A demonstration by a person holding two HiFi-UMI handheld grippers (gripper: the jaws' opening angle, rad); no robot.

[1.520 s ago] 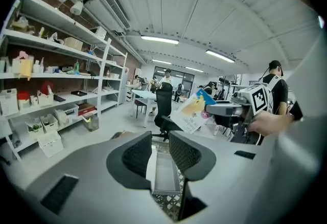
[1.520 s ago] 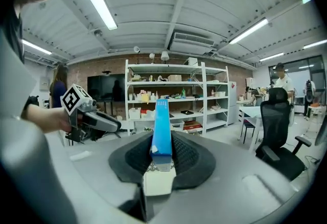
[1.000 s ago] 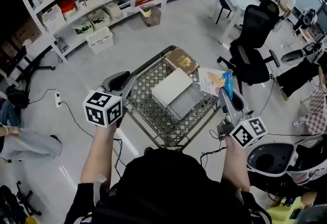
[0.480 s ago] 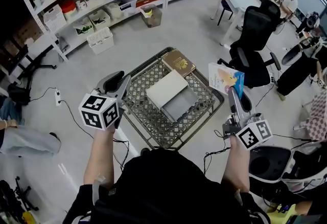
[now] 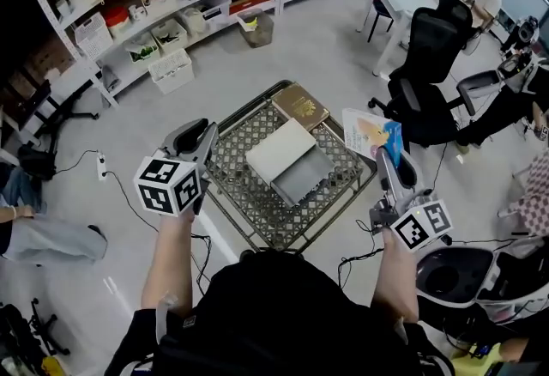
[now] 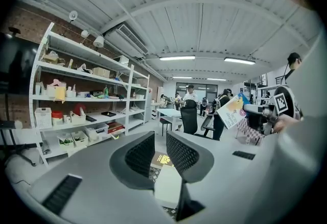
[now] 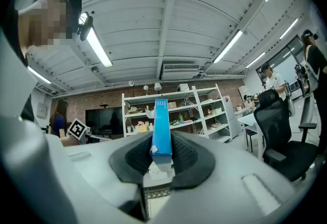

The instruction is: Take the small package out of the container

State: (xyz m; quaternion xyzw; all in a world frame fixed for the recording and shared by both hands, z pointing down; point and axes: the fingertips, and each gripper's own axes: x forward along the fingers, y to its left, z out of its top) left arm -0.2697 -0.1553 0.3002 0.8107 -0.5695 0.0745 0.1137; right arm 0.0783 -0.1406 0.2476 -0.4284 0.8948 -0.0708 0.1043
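A long white shelving unit [image 5: 129, 14] stands far beyond the left tongs [image 5: 199, 139], well apart from them and loaded with bins and boxes. A black office chair [image 5: 429, 48] stands beyond the right tongs [image 5: 387, 159].

The metal mesh container [image 5: 244, 194] sits between the two tongs, its near-left rim just beside the left pair and its right rim just beside the right pair. Inside it, a flat white box [image 5: 276, 149] lies about midway between the tongs. A grey box [image 5: 302, 177] touches it on the side nearer the right tongs. A brown book with gold print [image 5: 299, 104] lies at the far end, ahead of both.

The small package [image 5: 371, 130], blue-edged with a white and yellow face, is out of the container. It is pinched edge-on in the right tongs and stands up from them, over the container's right rim.

The left tongs have just been closing. A narrow gap remains between their pads [image 6: 139, 155] and nothing is in it; the white box and the book show below and beyond that gap.
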